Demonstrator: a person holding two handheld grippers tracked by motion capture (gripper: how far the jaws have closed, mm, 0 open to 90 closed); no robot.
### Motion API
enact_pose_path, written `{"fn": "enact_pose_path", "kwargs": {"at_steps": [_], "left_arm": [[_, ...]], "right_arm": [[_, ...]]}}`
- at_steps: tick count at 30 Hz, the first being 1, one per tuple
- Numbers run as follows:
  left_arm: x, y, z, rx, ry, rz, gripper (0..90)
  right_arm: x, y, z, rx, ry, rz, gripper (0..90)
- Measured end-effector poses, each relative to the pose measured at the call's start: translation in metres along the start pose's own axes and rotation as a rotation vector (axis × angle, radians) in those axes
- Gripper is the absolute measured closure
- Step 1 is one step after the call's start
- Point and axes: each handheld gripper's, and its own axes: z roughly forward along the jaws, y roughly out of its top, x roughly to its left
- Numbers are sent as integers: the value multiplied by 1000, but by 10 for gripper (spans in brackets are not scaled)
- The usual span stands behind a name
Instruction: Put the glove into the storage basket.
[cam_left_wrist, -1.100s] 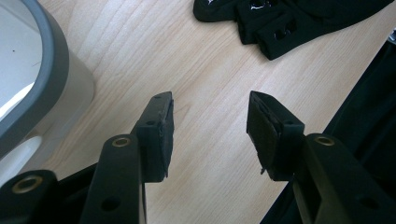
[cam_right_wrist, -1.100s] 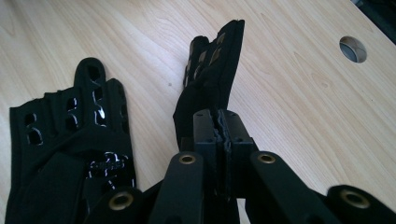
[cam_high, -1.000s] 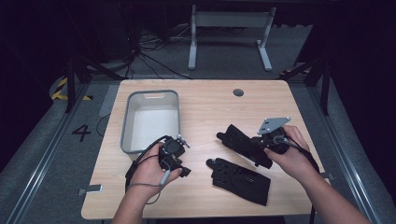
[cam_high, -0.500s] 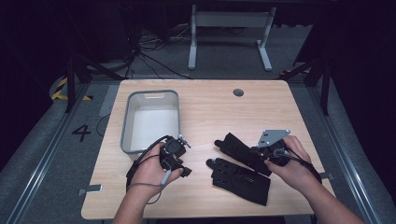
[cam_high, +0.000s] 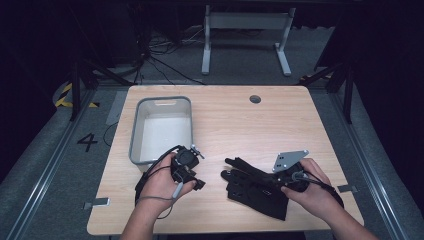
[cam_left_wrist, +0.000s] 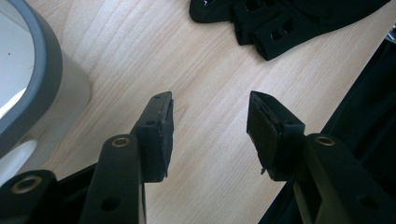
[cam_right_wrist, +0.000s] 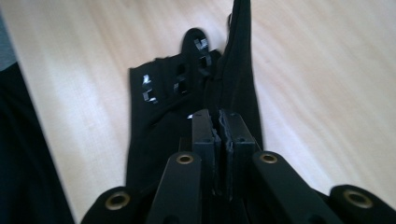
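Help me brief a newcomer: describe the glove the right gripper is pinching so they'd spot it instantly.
Start at the wooden table and go to its near right part, across from the grey bin. Two black gloves lie stacked there. The wanted glove is the upper one, its fingers pointing toward the bin, its cuff end pinched in the right gripper.

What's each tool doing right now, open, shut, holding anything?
Left tool: open, nothing between the jaws, above bare table.
Right tool: shut on the upper black glove; its jaws have just been opening slightly.
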Motion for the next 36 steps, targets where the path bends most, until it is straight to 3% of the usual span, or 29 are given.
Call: {"fn": "enact_pose_path", "kwargs": {"at_steps": [2,4,9,14,15,22,26,27,28,30,36], "left_arm": [[0,0,0,-1,-1,0,517],[0,0,0,-1,-3,2,516],[0,0,2,4,-3,-2,511],[-1,1,3,6,-6,2,511],[-1,1,3,5,-6,2,512],[-3,4,7,6,-9,10,520],[-6,8,11,14,-13,21,524],[-6,9,13,15,-14,26,526],[-7,10,14,16,-16,29,526],[-9,13,18,22,-24,41,529],[-13,21,27,33,-35,66,539]], "right_arm": [[2,-1,2,6,16,3,846],[7,-6,6,11,76,2,801],[11,-10,3,-40,102,5,758],[5,-12,1,-52,89,37,748],[1,-14,-1,-60,76,67,743],[-11,-23,-8,-85,42,151,725],[-17,-29,-10,-75,23,191,713],[-21,-35,-10,-69,23,229,704],[-21,-35,-10,-69,23,229,704],[-27,-45,-8,-47,23,282,692],[-32,-59,-5,-10,16,336,664]]}}
